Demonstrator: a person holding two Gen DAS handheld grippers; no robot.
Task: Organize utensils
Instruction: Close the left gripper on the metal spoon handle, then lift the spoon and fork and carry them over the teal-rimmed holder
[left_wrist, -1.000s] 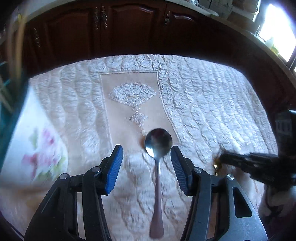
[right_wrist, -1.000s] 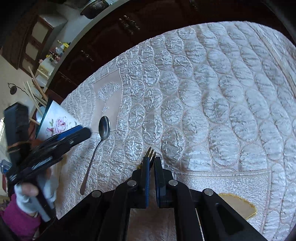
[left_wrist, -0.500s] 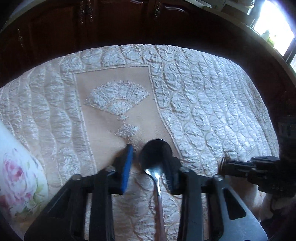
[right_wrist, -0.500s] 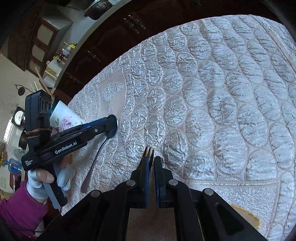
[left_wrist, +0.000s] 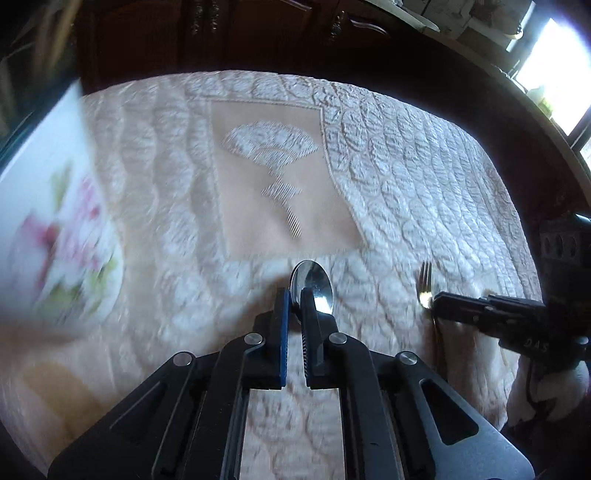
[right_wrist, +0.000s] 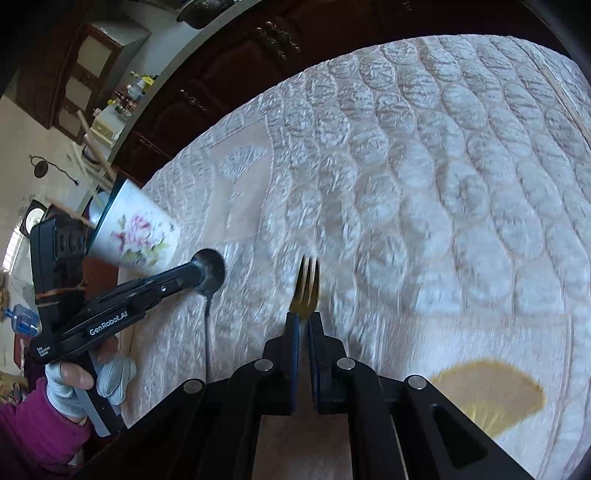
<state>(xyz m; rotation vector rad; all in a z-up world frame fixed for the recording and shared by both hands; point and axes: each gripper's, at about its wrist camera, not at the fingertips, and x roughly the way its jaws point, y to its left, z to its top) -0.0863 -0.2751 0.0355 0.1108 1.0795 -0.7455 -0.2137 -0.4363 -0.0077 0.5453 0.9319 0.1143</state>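
My left gripper is closing on the silver spoon at its neck; the pads press on it and the bowl sticks out past the tips. In the right wrist view the left gripper covers part of the spoon, whose handle trails toward the near edge. My right gripper is shut on a gold fork, tines pointing forward over the quilted cloth. The fork and right gripper also show at the right of the left wrist view.
A white floral cup with wooden sticks in it stands at the table's left; it is blurred in the left wrist view as the cup. The quilted cream tablecloth covers the table. Dark cabinets stand behind.
The left jaws went from wide open around the spoon's bowl to shut on its neck. The right gripper kept its grip on the fork and drifted slightly.
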